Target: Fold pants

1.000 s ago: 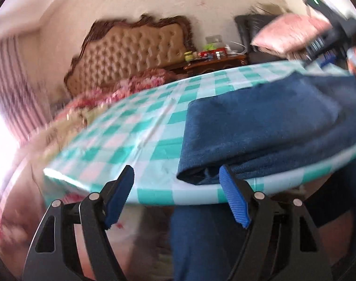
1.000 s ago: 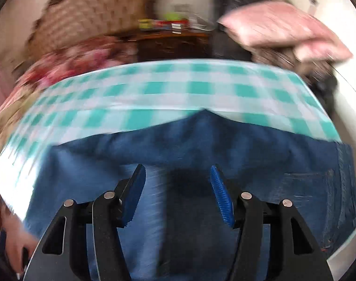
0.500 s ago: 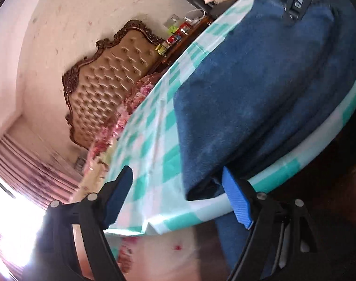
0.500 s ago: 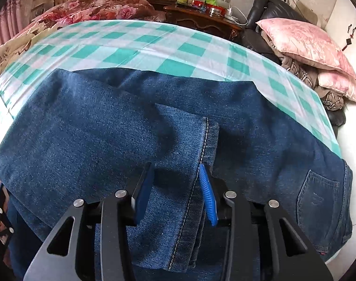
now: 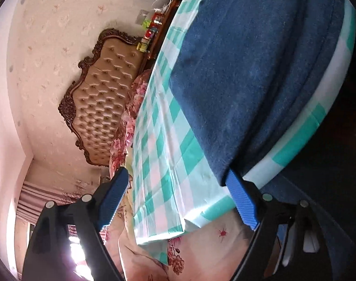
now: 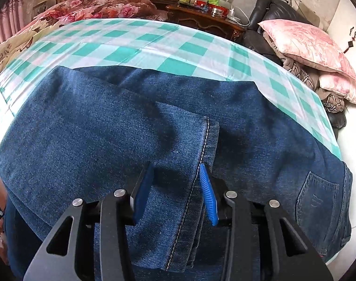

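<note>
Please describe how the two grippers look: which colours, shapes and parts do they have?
Both look alike. The left gripper and the right gripper each have two black angular fingers with triangular cut-outs and round silver bolt heads. Each finger carries a blue ribbed pad. No cables, markings or sleeves show.

Both pictures are bright with daylight and mostly sharp. In the left wrist view a window (image 5: 77, 255) at the lower left is blown out to white glare, and the right edge falls into deep shadow. The fisheye lens bends the checked cloth (image 6: 135, 46) strongly, with black corners around each round picture. The fingers (image 6: 142, 187) cast soft dark shadows on the jeans (image 6: 84, 121).
</note>
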Motion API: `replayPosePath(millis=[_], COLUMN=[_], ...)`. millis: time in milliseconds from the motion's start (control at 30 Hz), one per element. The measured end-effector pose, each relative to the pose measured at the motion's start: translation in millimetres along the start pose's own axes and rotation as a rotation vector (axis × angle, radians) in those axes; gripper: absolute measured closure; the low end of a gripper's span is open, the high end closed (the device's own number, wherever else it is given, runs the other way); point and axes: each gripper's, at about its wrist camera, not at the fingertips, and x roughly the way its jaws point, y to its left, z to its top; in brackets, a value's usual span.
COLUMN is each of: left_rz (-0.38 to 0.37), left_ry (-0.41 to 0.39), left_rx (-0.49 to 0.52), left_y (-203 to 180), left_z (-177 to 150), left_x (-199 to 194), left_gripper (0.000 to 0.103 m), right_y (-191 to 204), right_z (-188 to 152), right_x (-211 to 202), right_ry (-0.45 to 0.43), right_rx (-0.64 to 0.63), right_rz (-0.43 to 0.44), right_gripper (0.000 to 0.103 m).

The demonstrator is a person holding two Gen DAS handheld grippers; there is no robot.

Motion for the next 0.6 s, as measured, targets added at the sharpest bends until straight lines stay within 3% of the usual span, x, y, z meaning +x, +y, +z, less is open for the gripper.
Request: replayPosePath(millis=[167,467,600], left_rz=[0.011,0.036,-0.025], left_ry=[-0.027,-0.043,0.045], left_rx=[-0.055,0.015,-0.021], left_y=[2,-6,11], left_z=[3,-10,-32], left_x=[4,7,8], left_gripper=[0.018,0.016,0.014], right_y=[0,-3,-5], right_z=[0,-1,-1], right_x=[0,1,1], right_ry=[0.003,0.001,-0.001], right_rx=[-0.003,0.000,0.006], right_rz=[-0.001,0.015,0.025], right_gripper=[0.065,0.065,0.065])
